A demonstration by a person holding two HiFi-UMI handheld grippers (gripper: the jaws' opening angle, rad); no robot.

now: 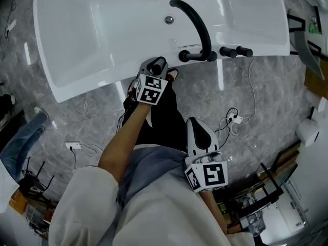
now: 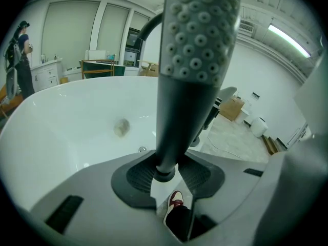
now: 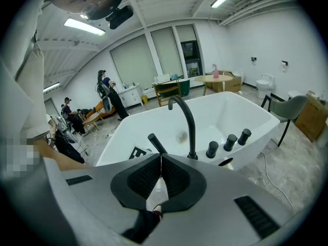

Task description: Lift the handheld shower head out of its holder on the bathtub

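Two grippers: left gripper [image 2: 166, 174] clamps the handheld shower head [image 2: 197, 45] by its handle, bathtub [image 2: 61, 132] just beyond; right gripper [image 3: 161, 159] has jaws pressed together, empty.

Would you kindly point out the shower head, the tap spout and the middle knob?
shower head [image 2: 201, 35], left gripper view, on its nozzle face.
tap spout [image 3: 191, 135], right gripper view, on its upright stem.
middle knob [image 3: 229, 141], right gripper view, on its side.

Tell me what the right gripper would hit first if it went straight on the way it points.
Most likely the bathtub, around its near rim beside the faucet. The right gripper is shut and empty, held well back, so depth is hard to judge.
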